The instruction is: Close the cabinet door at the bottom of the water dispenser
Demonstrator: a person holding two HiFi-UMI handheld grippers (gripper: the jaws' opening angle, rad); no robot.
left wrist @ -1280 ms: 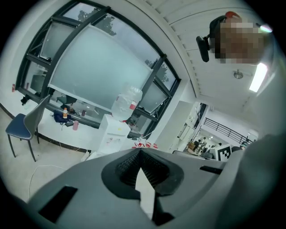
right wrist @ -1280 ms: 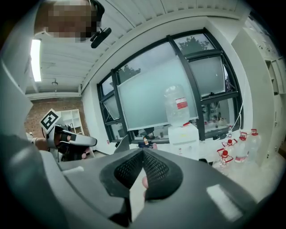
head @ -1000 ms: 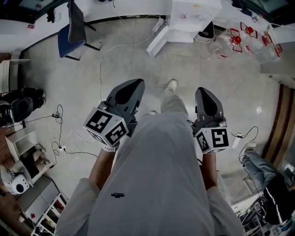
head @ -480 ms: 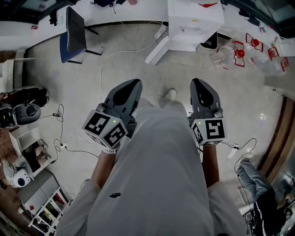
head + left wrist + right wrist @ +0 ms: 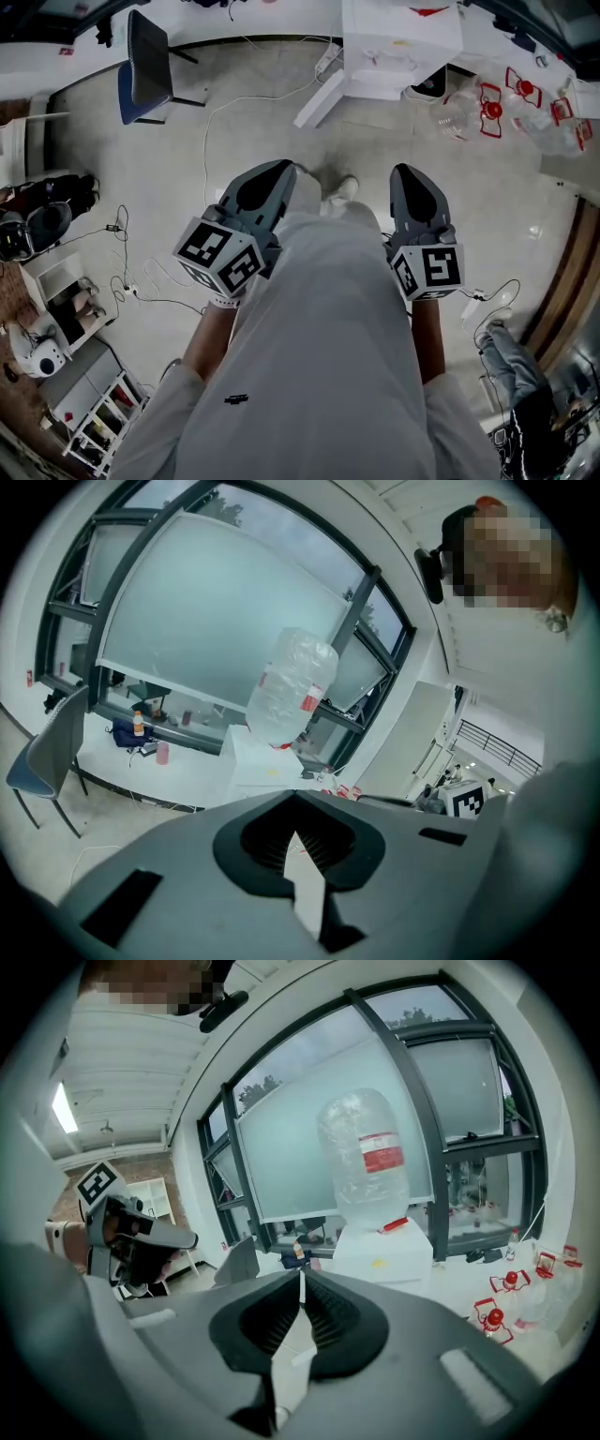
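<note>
Closed tool [image 5: 298, 797], water dispenser [image 5: 255, 761] beyond

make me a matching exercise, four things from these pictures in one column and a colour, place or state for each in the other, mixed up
Things:
1. cabinet door
2. chair
3. water jugs
4. left hand-held gripper

Descriptions:
a. shut, nothing between its jaws
b. swung open
c. blue, top left of the head view
d. red caps, on the floor to the right of the water dispenser in the head view

Pairs: 1-b, 2-c, 3-d, 4-a
</note>
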